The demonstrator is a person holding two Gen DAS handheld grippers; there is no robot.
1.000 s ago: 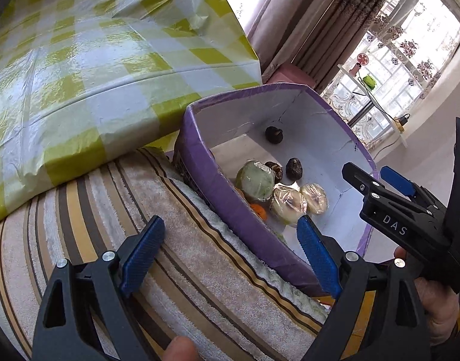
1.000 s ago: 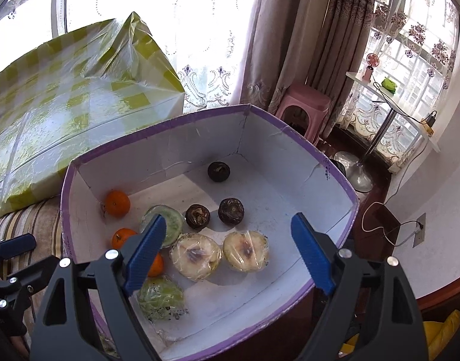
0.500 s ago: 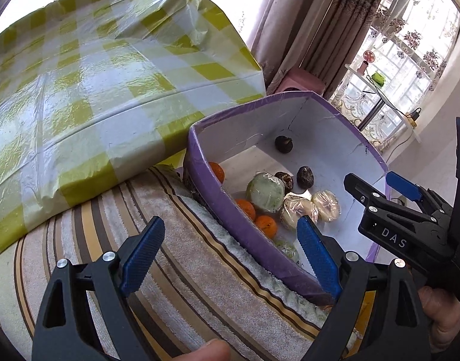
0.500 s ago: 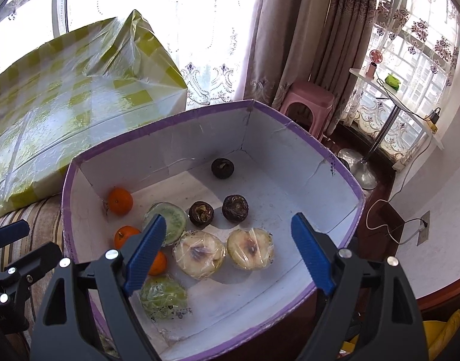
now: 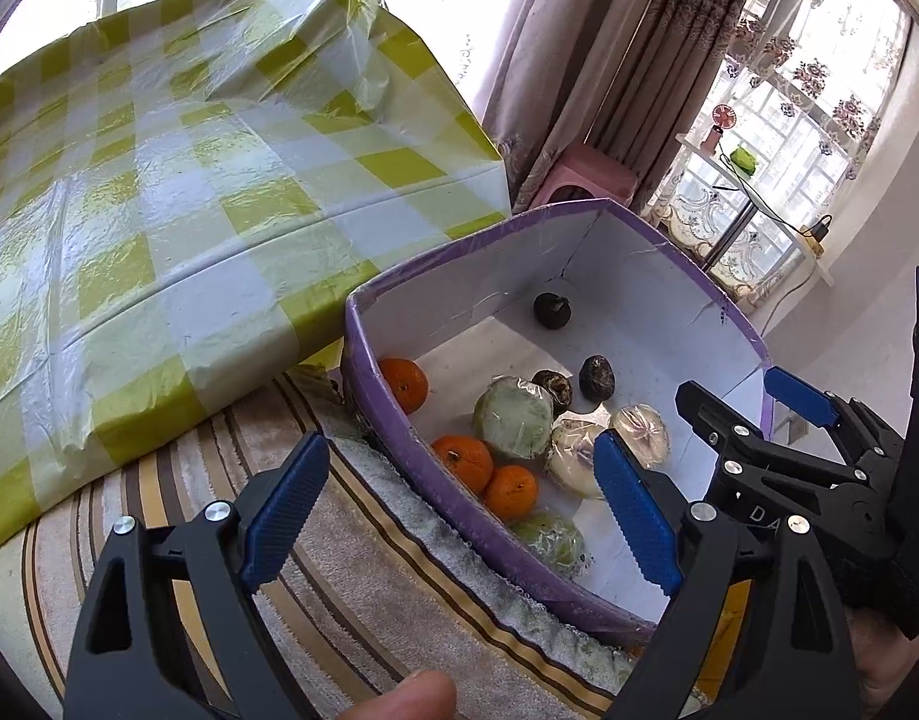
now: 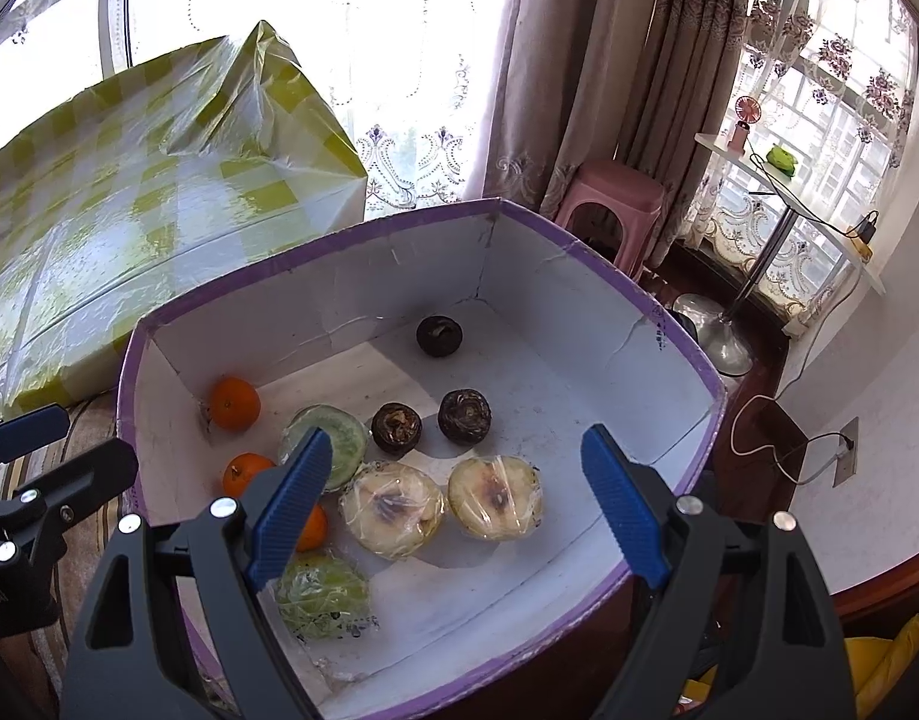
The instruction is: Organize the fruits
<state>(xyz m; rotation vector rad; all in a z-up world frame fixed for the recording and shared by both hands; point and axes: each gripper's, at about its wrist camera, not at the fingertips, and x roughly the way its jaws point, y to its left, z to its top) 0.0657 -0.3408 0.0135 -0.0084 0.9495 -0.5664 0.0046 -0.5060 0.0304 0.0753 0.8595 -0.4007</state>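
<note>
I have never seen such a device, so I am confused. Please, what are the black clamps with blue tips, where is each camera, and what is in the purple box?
They are hand-held grippers, one in each hand of a person, each carrying a camera that looks along its fingers. In its own view the left gripper hovers over a striped towel; the right gripper hovers above the purple box. Both are open and hold nothing. In the box lie three oranges, three dark round fruits and four fruit pieces wrapped in film. A yellow checked cover lies behind.
</note>
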